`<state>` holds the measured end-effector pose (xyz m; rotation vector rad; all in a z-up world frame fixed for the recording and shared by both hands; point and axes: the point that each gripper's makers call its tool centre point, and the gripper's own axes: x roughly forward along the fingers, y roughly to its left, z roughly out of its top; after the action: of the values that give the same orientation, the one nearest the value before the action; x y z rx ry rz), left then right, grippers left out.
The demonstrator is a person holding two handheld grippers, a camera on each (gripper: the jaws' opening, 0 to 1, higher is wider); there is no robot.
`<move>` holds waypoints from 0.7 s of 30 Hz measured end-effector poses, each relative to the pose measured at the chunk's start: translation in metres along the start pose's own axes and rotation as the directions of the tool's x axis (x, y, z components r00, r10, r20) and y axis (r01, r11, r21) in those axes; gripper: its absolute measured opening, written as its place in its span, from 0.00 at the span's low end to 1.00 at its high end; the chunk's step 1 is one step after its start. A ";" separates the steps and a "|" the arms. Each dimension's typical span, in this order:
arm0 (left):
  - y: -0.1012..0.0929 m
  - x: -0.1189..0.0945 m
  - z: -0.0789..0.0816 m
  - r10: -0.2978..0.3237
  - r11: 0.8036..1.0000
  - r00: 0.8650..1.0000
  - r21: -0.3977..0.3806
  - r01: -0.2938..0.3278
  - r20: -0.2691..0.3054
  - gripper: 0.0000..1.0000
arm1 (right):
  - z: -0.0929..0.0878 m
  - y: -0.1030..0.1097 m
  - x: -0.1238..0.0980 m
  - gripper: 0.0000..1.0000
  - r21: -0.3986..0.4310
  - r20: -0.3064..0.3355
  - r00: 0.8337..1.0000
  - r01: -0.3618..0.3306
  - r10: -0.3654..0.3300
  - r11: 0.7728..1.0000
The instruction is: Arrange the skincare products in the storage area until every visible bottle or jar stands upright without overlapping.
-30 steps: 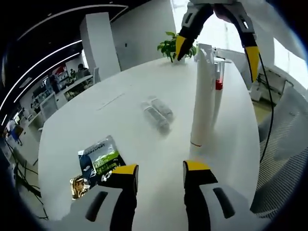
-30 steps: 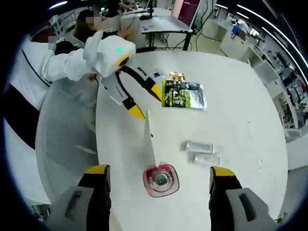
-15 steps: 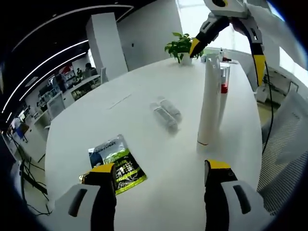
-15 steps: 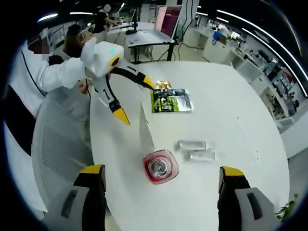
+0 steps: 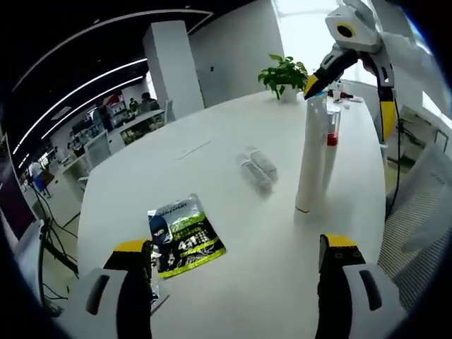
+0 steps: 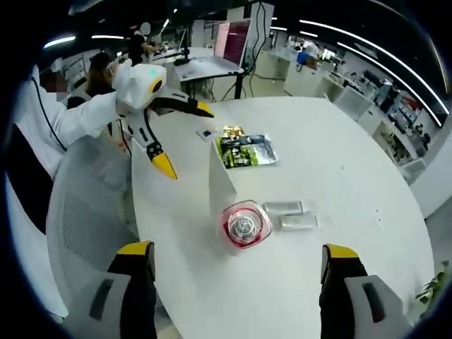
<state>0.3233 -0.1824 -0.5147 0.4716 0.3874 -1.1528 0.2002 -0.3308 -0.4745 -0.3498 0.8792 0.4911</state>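
Note:
A tall white bottle [image 5: 311, 152] stands upright on the round white table [image 5: 233, 282]. Close behind it is a bottle with a red collar [image 5: 329, 138], also upright. Two small clear tubes [image 5: 256, 169] lie side by side on the tabletop. My left gripper [image 5: 235, 247] is open, held back from the bottles with nothing between its jaws. My right gripper [image 5: 349, 99] hangs open above the two bottles. From above, the red-collared bottle [image 6: 244, 224] sits beside the white bottle [image 6: 220, 176], and the tubes [image 6: 289, 214] lie to their right. The right gripper [image 6: 238, 251] is open, and the left gripper [image 6: 182, 138] is open over the table's edge.
A green sachet [image 5: 185, 236] lies flat near the left jaw, with a gold packet [image 6: 236, 131] beyond the green sachet [image 6: 244, 150]. A potted plant [image 5: 284, 74] stands at the far edge. A grey chair [image 6: 85, 212] and a person's white sleeve [image 6: 56, 120] are beside the table.
My left gripper's jaws have spread wider and it has drawn back from the white bottle. The right gripper has lifted higher above the red-collared bottle. The bottles and tubes stay put.

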 end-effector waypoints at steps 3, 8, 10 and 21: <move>-0.003 -0.006 -0.001 -0.011 1.000 1.000 -0.027 0.011 0.011 0.99 | -0.002 0.003 0.001 0.99 0.004 0.007 1.000 0.001 -0.001 1.000; -0.012 -0.022 0.006 -0.026 0.993 0.997 -0.109 0.034 0.079 0.99 | -0.004 0.005 0.001 0.99 0.031 0.052 0.999 0.013 -0.014 0.999; -0.014 -0.029 0.003 -0.021 0.994 0.997 -0.101 0.029 0.080 0.99 | -0.006 0.004 0.001 0.99 0.048 0.066 0.998 0.013 -0.016 0.999; -0.023 -0.051 0.010 -0.014 0.995 0.992 -0.096 0.027 0.129 0.99 | -0.014 -0.003 -0.006 0.99 0.115 0.147 0.989 0.012 -0.029 0.993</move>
<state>0.2840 -0.1564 -0.4830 0.3069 0.3363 -1.1715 0.1897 -0.3416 -0.4780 -0.2150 0.7544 0.4405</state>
